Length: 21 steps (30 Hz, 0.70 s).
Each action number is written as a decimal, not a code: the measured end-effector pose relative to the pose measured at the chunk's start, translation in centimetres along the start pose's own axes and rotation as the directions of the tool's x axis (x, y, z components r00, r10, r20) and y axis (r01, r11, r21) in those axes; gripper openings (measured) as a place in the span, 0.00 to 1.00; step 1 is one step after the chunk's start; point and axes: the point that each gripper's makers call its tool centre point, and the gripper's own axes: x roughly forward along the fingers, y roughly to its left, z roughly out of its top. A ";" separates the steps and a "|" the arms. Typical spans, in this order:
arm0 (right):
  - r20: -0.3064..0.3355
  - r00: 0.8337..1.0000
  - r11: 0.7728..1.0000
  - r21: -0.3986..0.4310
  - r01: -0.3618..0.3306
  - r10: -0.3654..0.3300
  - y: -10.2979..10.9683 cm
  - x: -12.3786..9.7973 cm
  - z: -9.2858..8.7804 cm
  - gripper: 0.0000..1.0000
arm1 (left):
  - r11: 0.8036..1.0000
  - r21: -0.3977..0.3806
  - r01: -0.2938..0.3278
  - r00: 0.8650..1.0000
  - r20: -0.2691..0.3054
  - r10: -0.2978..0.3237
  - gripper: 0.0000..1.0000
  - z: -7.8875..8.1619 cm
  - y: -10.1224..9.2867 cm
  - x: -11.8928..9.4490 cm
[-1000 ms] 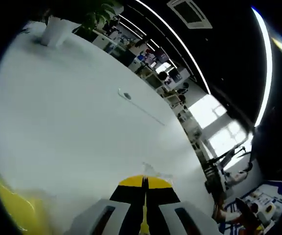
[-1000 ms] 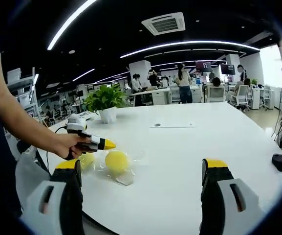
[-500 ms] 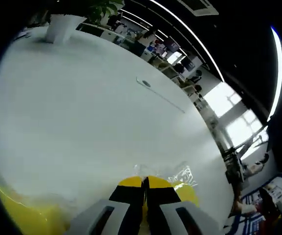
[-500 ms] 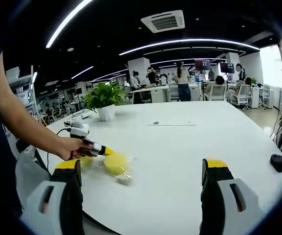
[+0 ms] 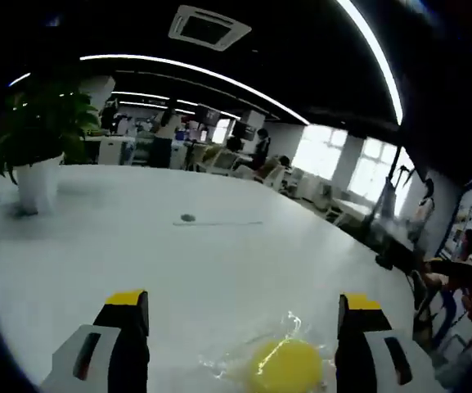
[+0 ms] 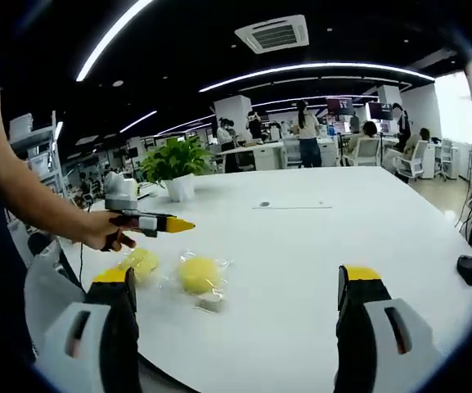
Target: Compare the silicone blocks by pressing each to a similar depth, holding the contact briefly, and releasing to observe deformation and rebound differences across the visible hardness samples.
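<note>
Two yellow silicone blocks in clear plastic wrap lie on the white table (image 6: 317, 237): a round one (image 6: 199, 274) and a flatter one (image 6: 140, 260) to its left. In the right gripper view a hand holds my left gripper (image 6: 178, 223) in the air above and just left of the blocks, touching neither. In the left gripper view that gripper (image 5: 242, 304) is open, with a yellow block (image 5: 285, 367) low between its fingers. My right gripper (image 6: 236, 278) stands open nearer the table's front, with nothing between its fingers.
A potted plant (image 6: 174, 168) in a white pot stands at the table's far left. A round grommet (image 6: 264, 204) on a flat strip sits mid-table. A dark mouse (image 6: 467, 268) lies at the right edge. People and desks fill the office behind.
My left gripper was shut and pressing down on the round yellow block; it has lifted off, levelled out and opened. The block has sprung back. My right gripper has not moved.
</note>
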 end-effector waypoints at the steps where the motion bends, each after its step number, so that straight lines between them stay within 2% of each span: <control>1: 0.000 1.000 1.000 0.001 -0.004 0.004 0.1 0.2 0.1 0.96 | 0.999 0.015 0.034 0.999 -0.003 -0.034 0.99 0.2 -0.2 -0.5; 2: 0.001 1.000 1.000 0.001 -0.009 0.009 0.3 0.4 0.2 0.96 | 0.997 -0.037 0.063 0.996 -0.053 -0.065 1.00 0.0 -0.5 -1.7; 3: 0.000 1.000 1.000 0.001 -0.014 0.014 0.5 0.6 0.3 0.96 | 0.997 -0.044 0.066 0.995 -0.074 -0.069 1.00 0.1 -0.2 -2.5; 4: -0.001 1.000 1.000 -0.004 -0.021 0.021 0.7 0.9 0.5 0.96 | 0.998 -0.012 0.068 0.997 -0.022 -0.069 1.00 1.3 0.0 -3.1; 5: 0.000 1.000 1.000 -0.008 -0.026 0.026 0.9 1.1 0.7 0.96 | 0.992 0.071 0.107 0.990 0.089 -0.113 1.00 3.9 -0.2 -4.2; 6: 0.003 0.999 0.999 -0.016 -0.036 0.036 1.1 1.4 0.9 0.96 | 0.989 0.100 0.107 0.986 0.113 -0.119 1.00 4.8 -0.1 -5.0; 7: 0.004 0.999 0.999 -0.020 -0.042 0.042 1.2 1.5 1.1 0.96 | 0.989 0.104 0.110 0.986 0.111 -0.121 1.00 5.1 0.2 -5.6; 9: 0.004 0.999 0.998 -0.031 -0.049 0.049 1.5 1.9 1.4 0.96 | 0.993 0.041 0.111 0.989 0.089 -0.114 1.00 5.8 1.2 -7.3; 10: 0.004 0.999 0.998 -0.033 -0.053 0.053 1.6 2.1 1.6 0.96 | 0.993 0.042 0.112 0.990 0.080 -0.115 1.00 6.0 1.4 -7.9; 12: 0.003 0.998 0.998 -0.026 -0.057 0.057 1.6 2.2 1.9 0.96 | 0.994 0.065 0.091 0.993 0.074 -0.096 1.00 6.7 1.9 -9.6; 13: 0.013 0.997 0.997 -0.003 -0.072 0.072 1.8 2.3 2.1 0.96 | 0.989 0.124 0.081 0.993 0.075 -0.091 1.00 7.1 1.9 -10.7; 14: 0.010 0.996 0.996 0.015 -0.086 0.086 1.9 2.3 2.0 0.96 | 0.988 0.133 0.077 0.992 0.085 -0.089 1.00 7.3 1.8 -11.6; 17: -0.004 0.997 0.997 -0.012 -0.080 0.080 1.8 2.2 1.7 0.96 | 0.990 0.119 0.071 0.992 0.094 -0.083 1.00 7.2 2.0 -14.2; 20: -0.022 0.996 0.995 -0.037 -0.088 0.088 2.2 2.0 1.1 0.96 | 0.981 0.192 0.022 0.998 0.049 -0.032 1.00 5.3 3.7 -16.8; 21: -0.038 0.995 0.995 -0.041 -0.095 0.093 2.3 2.0 0.7 0.97 | 0.984 0.176 0.025 0.998 0.054 -0.035 1.00 4.9 4.0 -17.4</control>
